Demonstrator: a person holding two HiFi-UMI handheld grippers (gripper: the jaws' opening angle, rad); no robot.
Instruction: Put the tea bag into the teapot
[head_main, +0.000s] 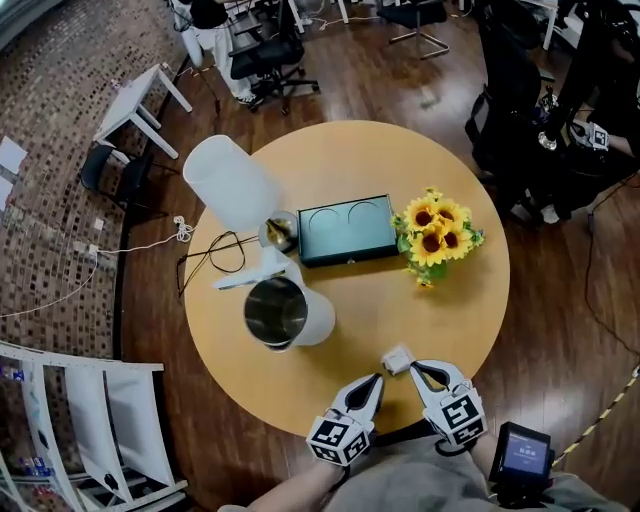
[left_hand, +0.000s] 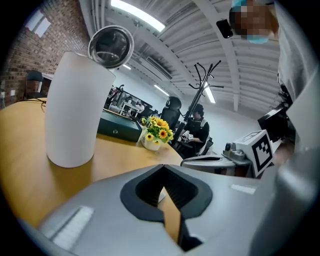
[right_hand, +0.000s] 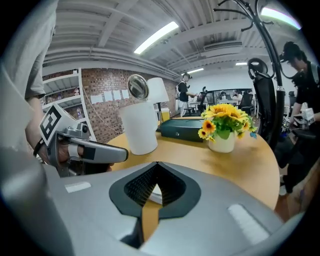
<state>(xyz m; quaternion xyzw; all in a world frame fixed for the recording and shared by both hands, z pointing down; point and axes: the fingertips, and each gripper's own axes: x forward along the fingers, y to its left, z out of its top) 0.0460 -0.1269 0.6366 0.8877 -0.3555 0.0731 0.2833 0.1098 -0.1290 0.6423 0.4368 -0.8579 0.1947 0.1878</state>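
Left gripper (head_main: 379, 379) and right gripper (head_main: 411, 368) both have jaws closed (black ribbed pads), beside a square white tea bag (head_main: 397, 359).

readable text: none to be found, tbh
marker cubes (head_main: 338, 440): only black-and-white square patterns are printed, no letters
wrist screen (head_main: 521, 456): something is displayed, too blurry to be read

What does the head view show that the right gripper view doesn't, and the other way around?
Only the head view looks down into the teapot, showing its steel inside, and shows the black cable on the table. Only the right gripper view shows the ceiling light strip. Both show the teapot's white body, the green box and the sunflowers.
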